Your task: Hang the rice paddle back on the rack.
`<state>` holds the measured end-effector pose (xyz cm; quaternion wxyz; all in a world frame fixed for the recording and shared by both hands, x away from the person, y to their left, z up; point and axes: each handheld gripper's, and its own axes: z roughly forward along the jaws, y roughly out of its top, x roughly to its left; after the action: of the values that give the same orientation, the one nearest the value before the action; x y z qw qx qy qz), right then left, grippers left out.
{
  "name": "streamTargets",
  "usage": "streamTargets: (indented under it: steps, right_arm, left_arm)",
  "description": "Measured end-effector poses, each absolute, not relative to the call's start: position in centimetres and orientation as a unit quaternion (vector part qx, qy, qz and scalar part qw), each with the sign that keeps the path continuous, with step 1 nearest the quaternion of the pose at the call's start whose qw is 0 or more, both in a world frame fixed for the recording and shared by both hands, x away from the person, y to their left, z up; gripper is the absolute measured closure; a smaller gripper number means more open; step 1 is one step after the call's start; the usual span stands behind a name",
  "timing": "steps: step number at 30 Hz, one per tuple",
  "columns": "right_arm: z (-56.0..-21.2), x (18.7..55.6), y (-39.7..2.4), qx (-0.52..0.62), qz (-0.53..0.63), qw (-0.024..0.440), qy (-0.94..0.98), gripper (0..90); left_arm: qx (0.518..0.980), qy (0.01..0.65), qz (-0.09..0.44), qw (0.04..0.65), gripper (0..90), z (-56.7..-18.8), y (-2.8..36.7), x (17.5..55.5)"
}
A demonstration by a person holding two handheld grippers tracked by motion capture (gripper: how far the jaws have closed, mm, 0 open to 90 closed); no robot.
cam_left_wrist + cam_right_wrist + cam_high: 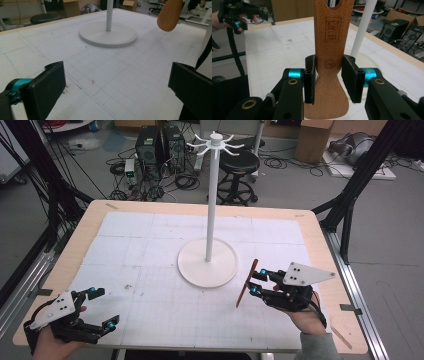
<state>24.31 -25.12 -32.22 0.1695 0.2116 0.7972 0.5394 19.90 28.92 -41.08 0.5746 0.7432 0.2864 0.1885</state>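
one wooden spatula (329, 50), one white stand (212, 205), two grippers

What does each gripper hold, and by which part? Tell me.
The right gripper clamps a wooden spatula at the narrow neck where the handle meets the blade. The left gripper stands open and holds nothing.

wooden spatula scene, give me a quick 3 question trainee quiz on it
1. Which gripper holds the wooden spatula?
2. True or false: the left gripper has something between its jaws.
3. What stands at the table's middle: A a white hook stand, B a bowl, C a box?

Key: 1. The right gripper, jaws closed on the spatula's flat sides. 2. False; they stand open over the white mat. 3. A.
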Motion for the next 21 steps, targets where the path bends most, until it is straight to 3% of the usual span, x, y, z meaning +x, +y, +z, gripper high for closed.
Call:
streamTargets:
  steps: [21]
  right_arm:
    - [-28.5, 26.1, -26.1, 0.192, 0.56, 0.159, 0.79, 64.2]
  left_arm:
    - [0.739, 0.291, 0.188, 0.578, 1.8, -41.1, 29.2, 19.9]
